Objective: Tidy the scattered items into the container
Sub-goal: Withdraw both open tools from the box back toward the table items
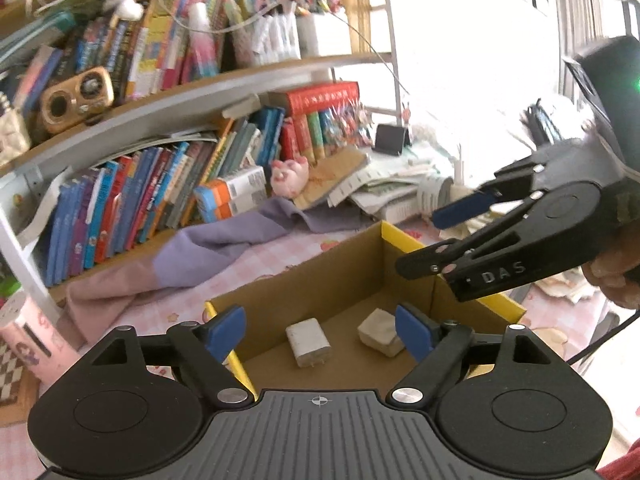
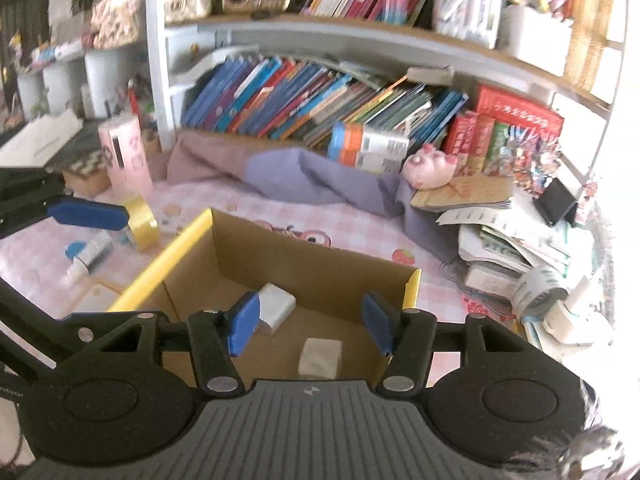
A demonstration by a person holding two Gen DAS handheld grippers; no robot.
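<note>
Left wrist view: the left gripper (image 1: 320, 334) hangs over the cardboard box (image 1: 296, 300), fingers spread wide, nothing between them. Two pale items lie on the box floor: a white rectangular block (image 1: 308, 343) and a crumpled off-white lump (image 1: 380, 332), near each other but apart. The right gripper (image 1: 424, 240) enters from the right above the far box wall, fingers parted and holding nothing. Behind the box lies a purple cloth (image 1: 224, 244) on the pink checked surface (image 1: 280, 252), with a bookshelf (image 1: 160, 128) beyond.

Right wrist view: the right gripper (image 2: 310, 328) is likewise released over the box (image 2: 312, 268); the white block (image 2: 276, 308) sits by its left finger and the lump (image 2: 320, 358) lies between the fingers, lower down and untouched. One blue finger pad of the left gripper (image 2: 88, 212) shows at the left edge. Still out on the surface (image 2: 352, 220), left of the box: a yellow tape roll (image 2: 142, 222) just behind that pad, and a small white tube with a blue cap (image 2: 86, 258) lying flat nearer the camera.

Judgement: two items stowed, both grippers empty, so this is the gap between drops. The tape and the tube remain. Next move calls for the left gripper, being nearest, to swing away from the box and come down on the tape roll or the tube. The tube lies low, so the fingers need to straddle it close to the surface.
</note>
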